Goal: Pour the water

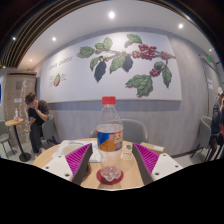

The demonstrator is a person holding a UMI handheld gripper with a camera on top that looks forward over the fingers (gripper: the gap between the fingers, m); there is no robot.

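A clear plastic water bottle with a red cap and an orange-blue label stands upright on the wooden table, between my fingers and a little beyond their tips. A small clear glass sits on a round red coaster, nearer to me than the bottle and also between the fingers. My gripper is open and empty. The magenta pads stand wide at either side, with gaps to both the bottle and the glass.
A small clear object stands just right of the bottle. White sheets lie on the table outside the fingers. A grey chair stands behind the table. A person sits at another table to the left. A leaf mural covers the wall.
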